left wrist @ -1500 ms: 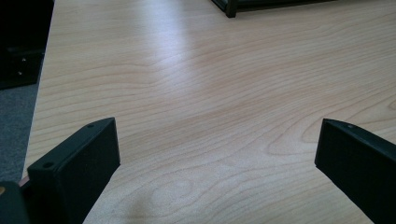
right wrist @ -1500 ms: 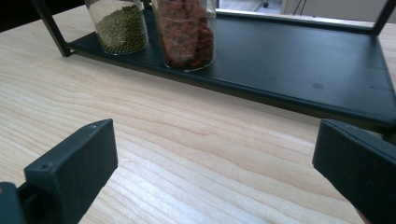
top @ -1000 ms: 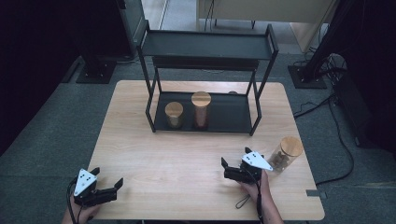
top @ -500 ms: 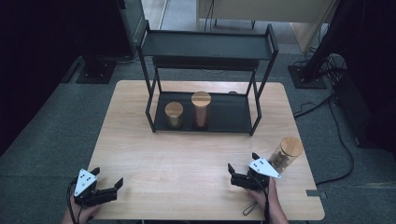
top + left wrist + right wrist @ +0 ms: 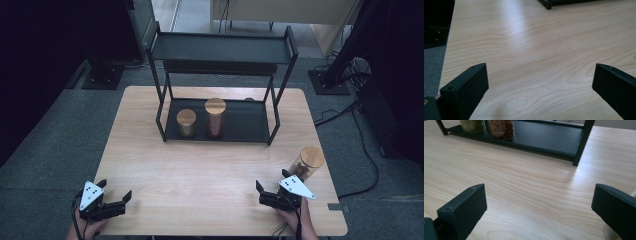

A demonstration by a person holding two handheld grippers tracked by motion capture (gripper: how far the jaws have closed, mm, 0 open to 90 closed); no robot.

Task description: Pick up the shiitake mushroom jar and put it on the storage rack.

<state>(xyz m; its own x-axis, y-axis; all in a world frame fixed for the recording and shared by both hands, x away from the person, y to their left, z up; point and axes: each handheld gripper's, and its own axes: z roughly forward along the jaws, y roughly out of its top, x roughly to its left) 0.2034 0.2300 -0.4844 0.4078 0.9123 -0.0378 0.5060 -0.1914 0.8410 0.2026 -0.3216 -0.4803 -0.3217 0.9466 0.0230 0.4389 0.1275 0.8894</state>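
Jar with wooden lid [image 5: 309,163] stands on table [image 5: 200,170] near right edge, just beside right gripper [image 5: 273,192], not held. Both jaws spread wide, empty. Left gripper [image 5: 116,196] at near-left corner. Two jars [image 5: 187,122] on rack's [image 5: 220,80] lower shelf.

Two handheld black units. Left gripper [image 5: 114,202]: matte black body, grey three-cornered plate on top with a few dark dots, black cable trailing at the 6 o'clock end. Right gripper [image 5: 270,192]: same black build, same grey dotted plate, black cable at 6 o'clock. Seen close, flat rectangular black jaws with squared edges, a small round screw hole near each visible tip. Bare hands [image 5: 292,220], no sleeves visible.
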